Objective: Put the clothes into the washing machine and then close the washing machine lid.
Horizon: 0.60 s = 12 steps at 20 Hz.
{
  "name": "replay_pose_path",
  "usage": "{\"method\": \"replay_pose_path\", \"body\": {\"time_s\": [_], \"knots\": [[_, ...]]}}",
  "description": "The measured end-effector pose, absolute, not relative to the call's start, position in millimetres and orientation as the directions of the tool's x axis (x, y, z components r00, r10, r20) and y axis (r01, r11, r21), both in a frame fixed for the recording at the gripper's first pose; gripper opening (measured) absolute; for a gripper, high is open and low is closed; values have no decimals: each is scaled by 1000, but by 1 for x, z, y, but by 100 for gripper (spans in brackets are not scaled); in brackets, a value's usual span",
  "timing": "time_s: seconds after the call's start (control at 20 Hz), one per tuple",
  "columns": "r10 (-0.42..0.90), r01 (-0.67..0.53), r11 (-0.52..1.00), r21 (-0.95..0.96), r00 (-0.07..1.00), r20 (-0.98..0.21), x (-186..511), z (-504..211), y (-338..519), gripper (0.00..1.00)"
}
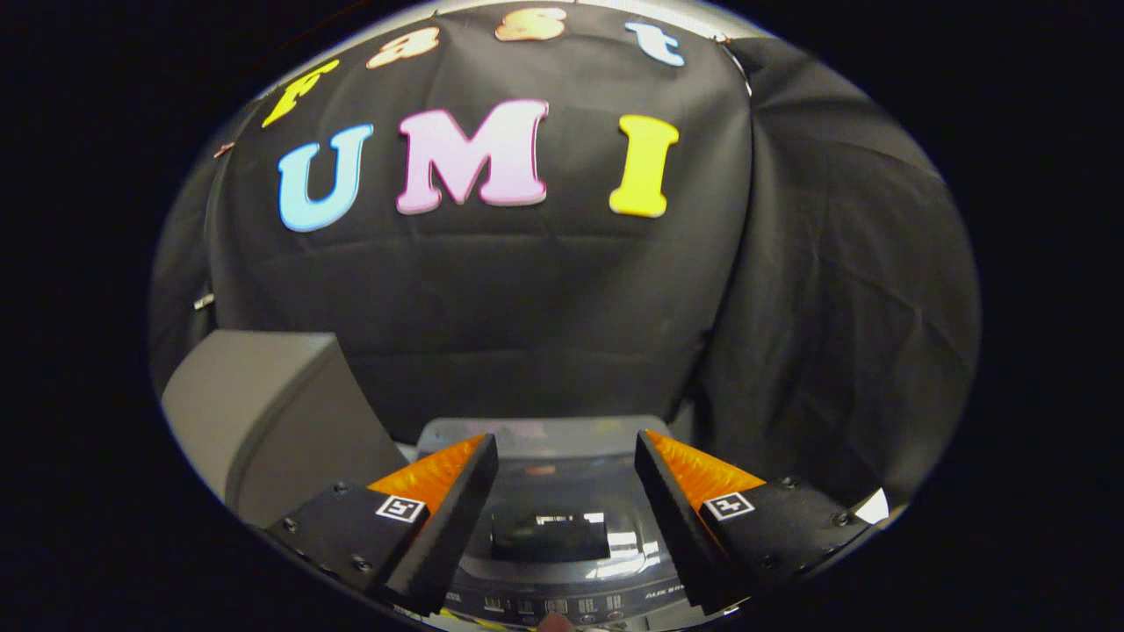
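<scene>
A: Which step is in hand now?

B: I am judging that it is near the end. The gripper (566, 452) is hovering above the washing machine (562, 562), which is sitting low in the centre of the frame, between and just beyond the fingers. The lid (549, 487) is looking closed to me: a dark glossy panel with reflections is lying flat over the top. But I cannot be fully sure, because the fingers are covering the sides.

A: And the fingers?

B: They are standing released, spread apart, and nothing is lying between them. They are not touching the machine.

A: Where are the clothes?

B: I am not seeing any clothes. If they are inside, the lid is hiding them.

A: What is the next move calling for?

B: If the lid is really down, only checking that it is sitting flat and then lifting away. If not, pressing its front edge down gently.

A: Please count the things.

B: One washing machine, one lid, one row of controls (549, 604) at the bottom, two fingers, and one grey box (263, 412) at the lower left, beside the machine.
</scene>
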<state>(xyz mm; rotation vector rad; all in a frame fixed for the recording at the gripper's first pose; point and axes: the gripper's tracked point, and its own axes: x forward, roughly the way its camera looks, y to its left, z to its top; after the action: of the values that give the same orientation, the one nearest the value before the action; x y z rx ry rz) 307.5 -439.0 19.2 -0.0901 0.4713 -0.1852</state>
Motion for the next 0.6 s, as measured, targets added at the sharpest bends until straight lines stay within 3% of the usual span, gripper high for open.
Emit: {"method": "replay_pose_path", "body": {"time_s": [0.3, 0.6], "knots": [[-146, 129, 986, -103, 973, -179, 334, 89, -428, 99], [-76, 76, 995, -71, 997, 11, 336, 162, -409, 98]]}}
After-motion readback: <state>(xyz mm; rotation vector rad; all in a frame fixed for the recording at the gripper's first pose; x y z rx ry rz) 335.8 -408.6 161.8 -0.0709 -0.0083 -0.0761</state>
